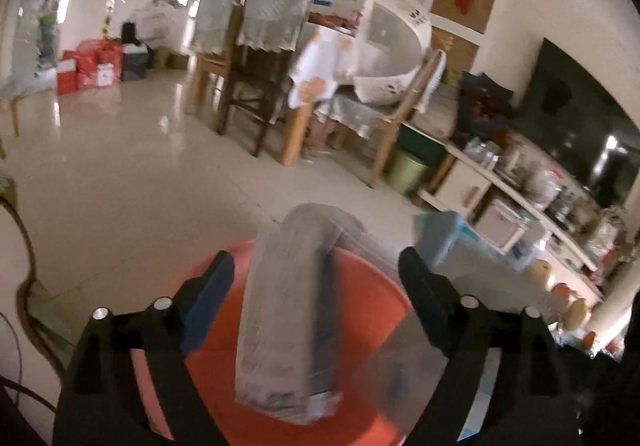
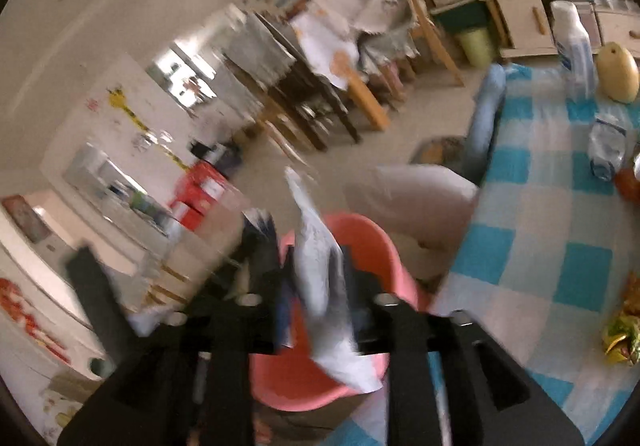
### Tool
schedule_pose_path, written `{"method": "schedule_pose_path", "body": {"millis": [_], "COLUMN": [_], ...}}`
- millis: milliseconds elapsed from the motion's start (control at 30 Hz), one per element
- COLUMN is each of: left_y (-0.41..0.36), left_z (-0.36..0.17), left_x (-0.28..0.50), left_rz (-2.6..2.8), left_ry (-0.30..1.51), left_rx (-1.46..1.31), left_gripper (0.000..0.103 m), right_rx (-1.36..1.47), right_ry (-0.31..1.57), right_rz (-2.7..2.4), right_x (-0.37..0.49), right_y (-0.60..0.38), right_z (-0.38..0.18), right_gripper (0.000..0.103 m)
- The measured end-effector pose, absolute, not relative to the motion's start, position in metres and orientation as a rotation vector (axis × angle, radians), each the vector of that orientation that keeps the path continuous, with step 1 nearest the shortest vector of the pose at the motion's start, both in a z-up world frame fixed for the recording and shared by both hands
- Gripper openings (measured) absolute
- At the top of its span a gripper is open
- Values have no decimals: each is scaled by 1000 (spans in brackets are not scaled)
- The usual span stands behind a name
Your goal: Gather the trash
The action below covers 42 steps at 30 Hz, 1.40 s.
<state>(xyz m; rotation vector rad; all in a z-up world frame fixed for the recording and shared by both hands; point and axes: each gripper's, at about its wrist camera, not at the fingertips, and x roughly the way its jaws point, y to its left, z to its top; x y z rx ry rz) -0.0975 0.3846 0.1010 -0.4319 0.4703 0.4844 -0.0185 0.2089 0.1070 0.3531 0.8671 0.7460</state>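
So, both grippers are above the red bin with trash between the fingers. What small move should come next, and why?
Probably pull both grippers back. The left gripper stands wide open around the grey wrapper, which hangs over the red bin. The white packet in the right gripper also hangs over it.

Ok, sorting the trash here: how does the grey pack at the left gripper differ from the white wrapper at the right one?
The grey pack is thick and blocky; the white wrapper is thin and creased. The pack lies clear of widely spread jaws; the wrapper sits in a narrower gap. Both are over the red bin.
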Motion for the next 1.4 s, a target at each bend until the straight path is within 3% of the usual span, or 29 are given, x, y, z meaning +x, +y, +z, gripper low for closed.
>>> {"method": "schedule_pose_path", "body": {"millis": [133, 467, 733, 1400], "left_y": [378, 312, 260, 173], "left_z": [104, 118, 120, 96], "left_x": [-96, -78, -75, -53], "left_rz": [518, 326, 248, 45], "left_ry": [446, 398, 400, 490], "left_rx": [-351, -130, 32, 122], "left_gripper": [93, 94, 94, 94], "right_rx": [336, 351, 331, 263], "right_ry": [850, 825, 775, 703], "right_rz": [652, 457, 422, 319], "right_x": [-31, -51, -67, -68], "right_y": [181, 79, 39, -39], "right_z": [96, 83, 85, 95], "right_gripper": [74, 89, 90, 93]}}
